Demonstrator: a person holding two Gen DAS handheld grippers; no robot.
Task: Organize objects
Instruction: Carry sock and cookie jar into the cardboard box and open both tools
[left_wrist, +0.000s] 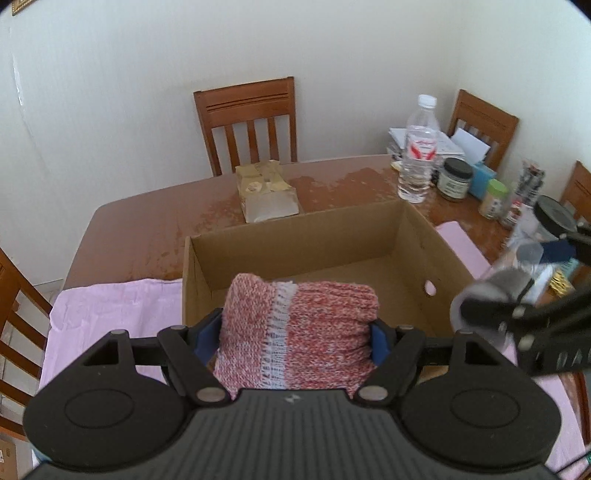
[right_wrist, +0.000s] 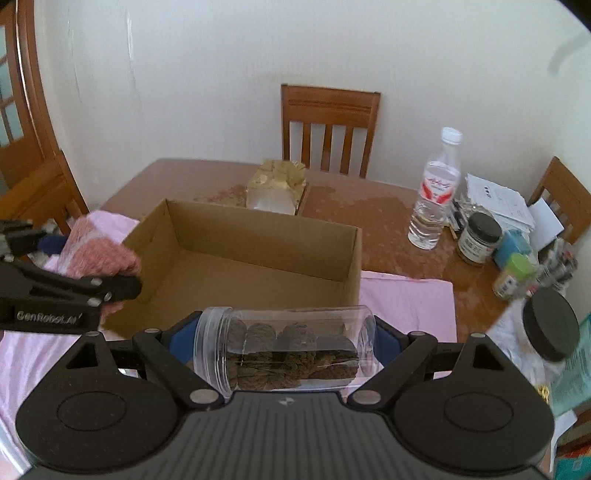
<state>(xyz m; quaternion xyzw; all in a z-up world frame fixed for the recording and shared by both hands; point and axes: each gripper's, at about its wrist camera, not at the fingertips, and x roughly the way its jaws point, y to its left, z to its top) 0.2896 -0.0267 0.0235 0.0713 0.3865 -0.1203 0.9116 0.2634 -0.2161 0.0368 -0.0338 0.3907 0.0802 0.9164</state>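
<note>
My left gripper (left_wrist: 295, 338) is shut on a folded red-and-white knitted cloth (left_wrist: 299, 332) and holds it over the near edge of an open cardboard box (left_wrist: 436, 258). My right gripper (right_wrist: 284, 349) is shut on a clear plastic jar (right_wrist: 284, 350) of brown dried pieces, lying sideways, just in front of the box (right_wrist: 351, 258). The box inside looks empty. The right gripper with the jar shows blurred in the left wrist view (left_wrist: 517, 295). The left gripper with the cloth (right_wrist: 103, 254) shows at the left of the right wrist view.
The box sits on a pink cloth (right_wrist: 406, 295) on a brown table (right_wrist: 369, 210). Behind it is a tissue box (right_wrist: 275, 188). At right stand a water bottle (right_wrist: 436, 192), dark-lidded jars (right_wrist: 478, 238), a green-lidded jar (right_wrist: 515, 275) and papers (right_wrist: 498, 203). Wooden chairs (right_wrist: 328, 129) surround the table.
</note>
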